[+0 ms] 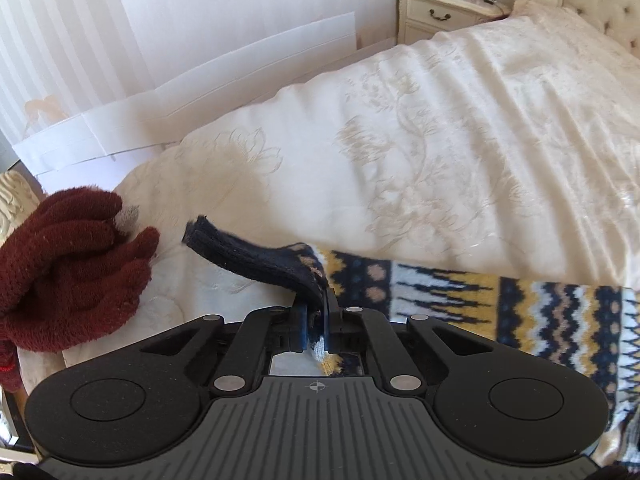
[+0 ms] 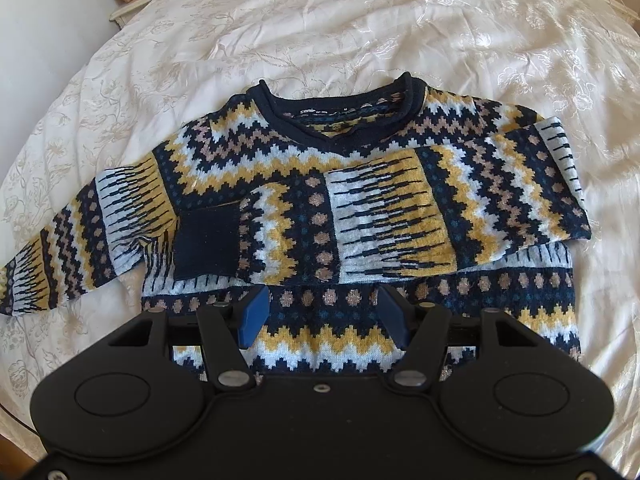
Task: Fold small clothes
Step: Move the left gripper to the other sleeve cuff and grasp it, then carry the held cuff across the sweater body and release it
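Patterned knit sweater (image 2: 360,184) spread face up on the cream embroidered bedspread (image 2: 360,20), one sleeve already crossed over the chest, navy cuff (image 2: 206,244) flat. Left tongs (image 1: 316,320) pinched tight on the other sleeve's dark ribbed cuff (image 1: 240,252), raised off the bed, probably to swing it across likewise. Right tongs (image 2: 320,312) gaping wide, empty, above the hem. Fuzzy maroon gloves (image 1: 68,264) heaped nearby, soft and thick.

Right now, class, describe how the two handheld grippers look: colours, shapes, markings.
Both grippers are matt black, each with two round discs, silver rivets and a ribbed centre plate. The left gripper bears a small crosshair mark. The right gripper has blue fingers.
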A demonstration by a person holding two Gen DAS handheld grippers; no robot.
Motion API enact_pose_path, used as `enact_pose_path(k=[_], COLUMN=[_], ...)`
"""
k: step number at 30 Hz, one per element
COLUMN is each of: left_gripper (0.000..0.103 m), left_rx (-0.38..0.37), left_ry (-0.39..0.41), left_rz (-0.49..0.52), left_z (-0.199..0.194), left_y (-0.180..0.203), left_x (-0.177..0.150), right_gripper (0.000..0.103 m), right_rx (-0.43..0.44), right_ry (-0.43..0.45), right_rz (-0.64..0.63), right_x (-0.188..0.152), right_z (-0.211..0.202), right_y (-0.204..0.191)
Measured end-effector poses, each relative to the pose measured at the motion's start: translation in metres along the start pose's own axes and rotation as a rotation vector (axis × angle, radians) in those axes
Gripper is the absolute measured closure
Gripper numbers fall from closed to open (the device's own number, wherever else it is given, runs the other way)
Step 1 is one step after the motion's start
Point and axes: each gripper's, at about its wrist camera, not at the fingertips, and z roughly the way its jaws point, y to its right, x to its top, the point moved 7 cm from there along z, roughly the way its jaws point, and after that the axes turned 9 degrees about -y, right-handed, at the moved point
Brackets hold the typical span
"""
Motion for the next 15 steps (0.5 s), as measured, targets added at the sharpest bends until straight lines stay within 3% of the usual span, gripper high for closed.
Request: enact_pose_path(k=[10,15], left_gripper=[0.097,0.097], left_rx=[-0.133,-0.225], left_ry=[0.202,0.234], left_rz=[0.187,0.263], left_z=[-0.112,-0.151], left_y=[0.104,0.168], left_x=[0.005,-0.011], right_gripper=[0.038,0.039], right_rx=[0.033,0.047], right_ry=[0.002,0.004], right_rz=[0.009,0.021], right_x=[0.0,-0.002], right_z=[-0.003,-0.007], right_y=[0.029,0.055])
